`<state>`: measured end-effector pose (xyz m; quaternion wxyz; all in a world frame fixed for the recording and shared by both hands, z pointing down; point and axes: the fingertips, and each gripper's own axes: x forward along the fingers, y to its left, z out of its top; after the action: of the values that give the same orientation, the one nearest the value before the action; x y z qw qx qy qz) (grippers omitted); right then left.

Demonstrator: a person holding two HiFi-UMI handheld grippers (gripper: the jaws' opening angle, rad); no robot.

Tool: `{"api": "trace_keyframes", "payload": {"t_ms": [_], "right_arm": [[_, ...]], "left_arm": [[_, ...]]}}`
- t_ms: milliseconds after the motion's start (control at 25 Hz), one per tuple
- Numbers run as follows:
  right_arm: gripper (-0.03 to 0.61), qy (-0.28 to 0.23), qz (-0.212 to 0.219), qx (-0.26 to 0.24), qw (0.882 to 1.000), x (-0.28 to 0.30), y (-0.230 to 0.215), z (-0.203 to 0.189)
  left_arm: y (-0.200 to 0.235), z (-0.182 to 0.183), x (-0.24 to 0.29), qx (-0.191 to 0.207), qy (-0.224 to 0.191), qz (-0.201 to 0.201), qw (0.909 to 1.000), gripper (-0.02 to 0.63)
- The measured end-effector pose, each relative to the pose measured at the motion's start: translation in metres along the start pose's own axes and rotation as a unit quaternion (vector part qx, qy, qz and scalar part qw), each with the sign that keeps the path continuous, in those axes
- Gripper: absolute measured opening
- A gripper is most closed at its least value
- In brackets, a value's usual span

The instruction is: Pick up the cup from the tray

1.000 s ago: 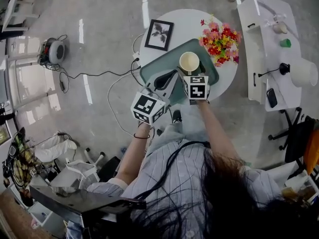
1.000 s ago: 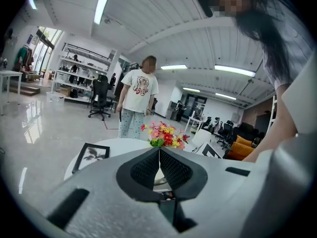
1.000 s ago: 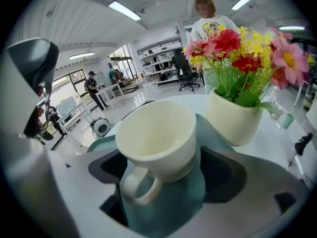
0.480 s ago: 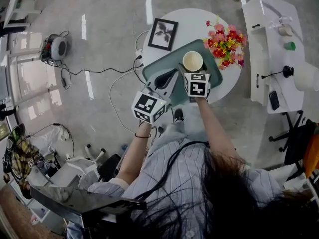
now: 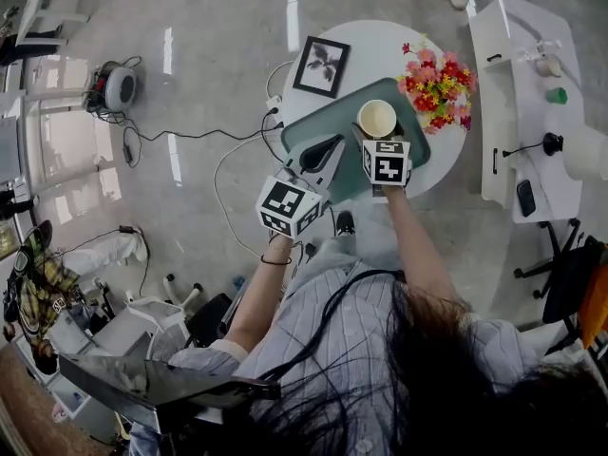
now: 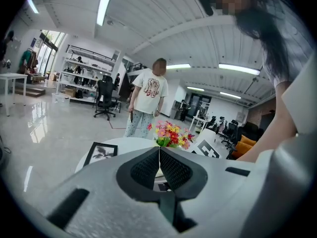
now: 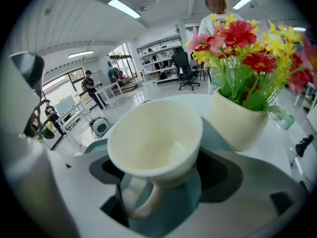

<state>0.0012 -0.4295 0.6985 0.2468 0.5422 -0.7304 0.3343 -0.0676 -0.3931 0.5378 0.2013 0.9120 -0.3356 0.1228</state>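
Note:
A cream cup (image 5: 377,119) stands on the teal tray (image 5: 309,127) on the round white table (image 5: 375,46). In the right gripper view the cup (image 7: 154,140) sits between the jaws with its handle (image 7: 138,202) pointing back at the camera. My right gripper (image 7: 163,171) is open, one jaw on each side of the cup's lower body, with teal tray (image 7: 181,197) showing underneath. From the head view this gripper (image 5: 378,138) is just behind the cup. My left gripper (image 5: 318,152) hovers over the tray's near left part. Its jaws (image 6: 159,155) are shut and hold nothing.
A pot of red, pink and yellow flowers (image 5: 435,88) stands right beside the cup, its cream pot (image 7: 242,118) close to my right jaw. A framed picture (image 5: 321,66) lies at the table's far left. A person (image 6: 147,100) stands beyond the table. Cables (image 5: 190,141) cross the floor.
The whole scene has slid a little to the right in the head view. Both grippers keep the same places relative to the cup and tray.

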Motion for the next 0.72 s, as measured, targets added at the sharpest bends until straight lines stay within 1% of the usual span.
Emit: {"api": "trace_keyframes", "payload": {"t_ms": [280, 480, 720], "right_arm": [[0.425, -0.013, 0.022, 0.005, 1.0, -0.021, 0.009, 0.009], [0.425, -0.024, 0.038, 0.009, 0.999, -0.043, 0.016, 0.014], [0.425, -0.038, 0.059, -0.008, 0.998, -0.073, 0.029, 0.022]], "left_arm": [[-0.002, 0.003, -0.017, 0.007, -0.005, 0.01, 0.9999, 0.014], [-0.013, 0.002, -0.028, 0.012, -0.012, 0.011, 0.9998, 0.014], [-0.028, 0.0, -0.044, 0.016, -0.02, 0.008, 0.9996, 0.014]]}}
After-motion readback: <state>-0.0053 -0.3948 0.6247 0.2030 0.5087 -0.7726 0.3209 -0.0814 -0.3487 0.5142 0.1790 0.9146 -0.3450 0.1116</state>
